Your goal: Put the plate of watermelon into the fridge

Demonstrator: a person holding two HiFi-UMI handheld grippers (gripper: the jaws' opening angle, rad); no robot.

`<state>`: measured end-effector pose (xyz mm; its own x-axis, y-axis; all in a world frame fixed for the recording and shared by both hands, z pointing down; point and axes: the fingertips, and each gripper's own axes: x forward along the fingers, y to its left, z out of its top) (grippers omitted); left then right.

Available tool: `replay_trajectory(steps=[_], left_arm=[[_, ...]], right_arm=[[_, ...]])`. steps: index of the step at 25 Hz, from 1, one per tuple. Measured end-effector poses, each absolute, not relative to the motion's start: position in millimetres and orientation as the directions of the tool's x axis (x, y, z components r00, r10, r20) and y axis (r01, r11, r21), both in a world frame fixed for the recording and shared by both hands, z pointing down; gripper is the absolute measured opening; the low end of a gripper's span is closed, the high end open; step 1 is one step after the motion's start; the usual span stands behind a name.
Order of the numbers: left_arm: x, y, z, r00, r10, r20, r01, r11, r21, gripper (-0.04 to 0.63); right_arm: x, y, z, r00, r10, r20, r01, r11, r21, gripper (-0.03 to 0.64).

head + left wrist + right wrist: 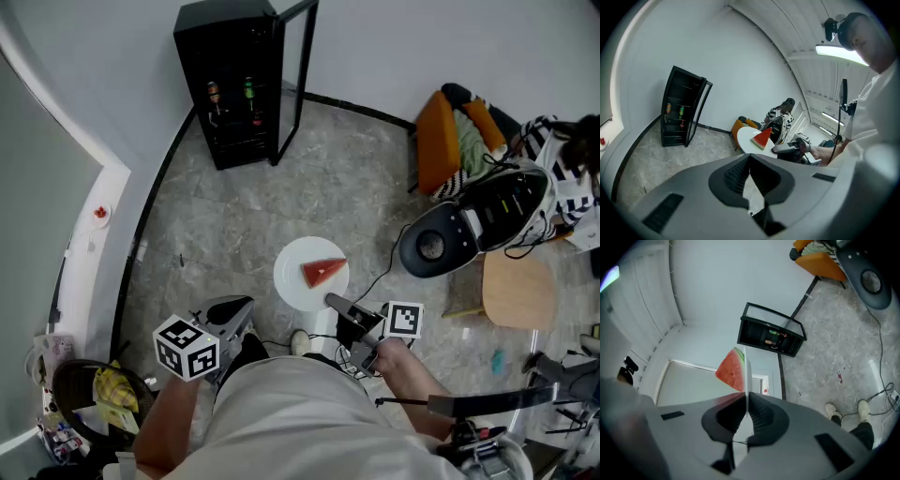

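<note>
A black fridge (239,80) stands against the far wall, its glass door (298,66) swung open and bottles on a shelf. I hold a white plate (295,281) with a red watermelon slice (323,272) in the air over the floor. My right gripper (336,305) is shut on the plate's near rim. The right gripper view shows the plate edge-on (746,369) between the pads, the slice (731,370) beside it and the fridge (771,336) beyond. My left gripper (234,314) hangs to the plate's left, shut and holding nothing (750,156).
To the right stand an orange chair (441,141), a black-and-white machine (469,225) and a round wooden stool (518,291). A cable trails over the grey stone floor. A white ledge (89,244) runs along the left wall.
</note>
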<state>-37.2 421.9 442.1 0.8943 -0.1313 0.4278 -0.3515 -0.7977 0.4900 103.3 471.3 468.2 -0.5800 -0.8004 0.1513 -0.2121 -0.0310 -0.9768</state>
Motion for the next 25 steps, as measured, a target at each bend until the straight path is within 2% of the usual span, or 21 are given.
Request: replay_trajectory(steps=[6, 15, 20, 25], left_arm=[[-2, 465, 448, 0.897, -0.13, 0.422, -0.349, -0.795, 0.496, 0.012], [12, 478, 442, 0.894, -0.133, 0.428, -0.351, -0.801, 0.484, 0.012], [7, 450, 441, 0.901, -0.117, 0.417, -0.33, -0.808, 0.487, 0.012], [4, 376, 441, 0.911, -0.097, 0.401, -0.306, -0.811, 0.5, 0.012]], right_arm=[[131, 505, 475, -0.601, -0.785, 0.153, -0.194, -0.042, -0.98, 0.025], [147, 513, 481, -0.616, -0.768, 0.174, -0.218, -0.046, -0.975, 0.026], [140, 481, 481, -0.606, -0.774, 0.186, -0.232, -0.051, -0.971, 0.026], [137, 406, 475, -0.589, -0.784, 0.195, -0.243, -0.057, -0.968, 0.026]])
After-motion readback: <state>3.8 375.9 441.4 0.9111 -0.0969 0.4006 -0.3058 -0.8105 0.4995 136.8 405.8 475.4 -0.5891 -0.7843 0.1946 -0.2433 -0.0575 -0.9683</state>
